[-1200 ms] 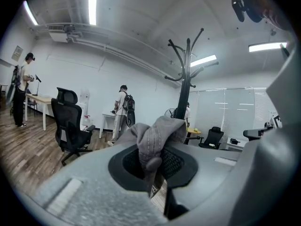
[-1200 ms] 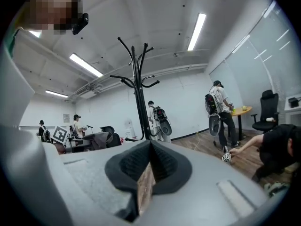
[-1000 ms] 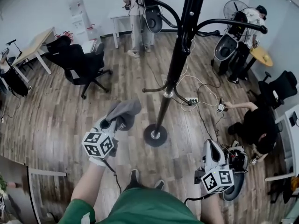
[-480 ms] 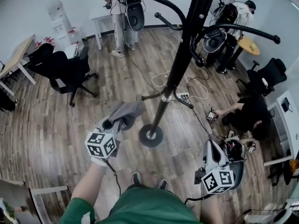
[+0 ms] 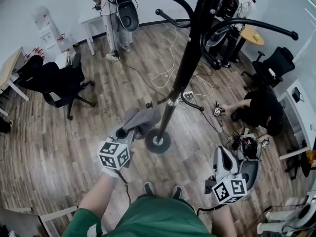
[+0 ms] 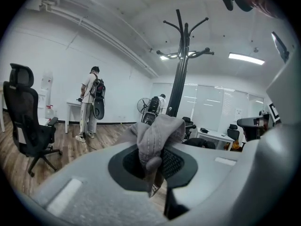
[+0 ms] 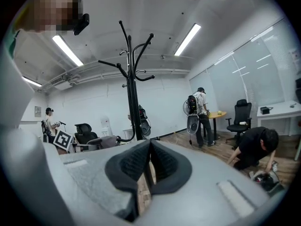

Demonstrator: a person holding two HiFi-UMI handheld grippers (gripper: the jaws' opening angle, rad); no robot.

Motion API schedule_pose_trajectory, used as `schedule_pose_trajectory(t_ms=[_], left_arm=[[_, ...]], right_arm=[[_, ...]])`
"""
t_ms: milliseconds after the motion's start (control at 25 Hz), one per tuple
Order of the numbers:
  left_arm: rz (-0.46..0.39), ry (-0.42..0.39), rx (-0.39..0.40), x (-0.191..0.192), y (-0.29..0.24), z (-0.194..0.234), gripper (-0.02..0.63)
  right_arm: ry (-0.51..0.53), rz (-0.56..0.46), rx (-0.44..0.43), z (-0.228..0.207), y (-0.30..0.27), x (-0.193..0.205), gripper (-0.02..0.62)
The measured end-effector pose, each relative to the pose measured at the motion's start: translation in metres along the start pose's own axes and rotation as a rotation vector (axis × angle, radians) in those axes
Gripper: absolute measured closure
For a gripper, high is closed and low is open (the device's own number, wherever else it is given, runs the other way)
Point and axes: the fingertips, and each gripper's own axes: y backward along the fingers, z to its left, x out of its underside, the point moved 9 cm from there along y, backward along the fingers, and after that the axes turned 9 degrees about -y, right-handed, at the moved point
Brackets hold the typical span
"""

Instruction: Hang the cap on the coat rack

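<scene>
**A:** Where's the cap (image 6: 157,133) at this moment?

**B:** Clamped in the left tongs (image 6: 151,163). A bunched fold of grey cloth is pinched between the pads. It is held up off the floor (image 5: 74,132), just left of the coat rack (image 5: 185,68) (nothing carries it but the tongs).

**A:** And the right tongs (image 7: 148,166)?

**B:** Jaws together with nothing in them, hanging low on the right, apart from the rack.

**A:** So which step is this?

**B:** I'd call it the carry. The cap is in hand and close to the rack, but not yet on any hook.

**A:** What does the next move want?

**B:** I'd lift the cap to one of the curved arms (image 5: 256,23) at the top. Its opening or back strap has to go over the tip before the tongs let go. The cloth is crumpled, so I can't tell which part faces the hook. It may need turning first, or the right tongs to spread it.
</scene>
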Motion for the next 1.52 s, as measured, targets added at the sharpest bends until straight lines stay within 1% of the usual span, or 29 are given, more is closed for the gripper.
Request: schedule_pose_trajectory(t_ms=[360, 560, 720, 840, 1080, 1200, 1240, 1280, 1360, 1400, 1440, 1520], left_arm=[[0.024, -0.024, 0.054, 0.016, -0.037, -0.009, 0.572], [0.067, -0.023, 0.076, 0.033, -0.063, -0.019, 0.572], [0.116, -0.030, 0.093, 0.049, -0.078, -0.021, 0.572], [0.158, -0.024, 0.091, 0.063, -0.085, -0.019, 0.571], [0.210, -0.007, 0.067, 0.077, -0.090, -0.017, 0.566], [0.249, 0.003, 0.085, 0.084, -0.093, -0.015, 0.560], [0.266, 0.005, 0.100, 0.087, -0.093, -0.016, 0.547], [0.282, 0.006, 0.117, 0.089, -0.094, -0.018, 0.521], [0.303, 0.010, 0.138, 0.093, -0.093, -0.020, 0.433], [0.306, 0.016, 0.136, 0.094, -0.090, -0.020, 0.395], [0.306, 0.025, 0.128, 0.095, -0.087, -0.019, 0.371], [0.304, 0.044, 0.106, 0.098, -0.078, -0.018, 0.356]], right_arm=[[0.000, -0.012, 0.072, 0.001, 0.016, 0.005, 0.592], [0.003, -0.017, 0.094, -0.005, 0.027, 0.002, 0.592], [0.004, -0.017, 0.100, -0.008, 0.030, 0.001, 0.592], [0.005, -0.008, 0.099, -0.010, 0.032, 0.003, 0.592], [-0.002, 0.006, 0.066, -0.018, 0.031, 0.001, 0.592], [-0.004, 0.013, 0.053, -0.020, 0.026, 0.002, 0.592], [-0.003, 0.015, 0.049, -0.020, 0.024, 0.002, 0.592], [-0.003, 0.017, 0.044, -0.021, 0.023, 0.002, 0.592], [-0.004, 0.020, 0.029, -0.021, 0.020, 0.001, 0.592], [-0.005, 0.022, 0.021, -0.021, 0.018, 0.002, 0.592], [-0.006, 0.024, 0.012, -0.021, 0.016, 0.002, 0.591], [-0.008, 0.031, 0.000, -0.023, 0.013, 0.003, 0.592]])
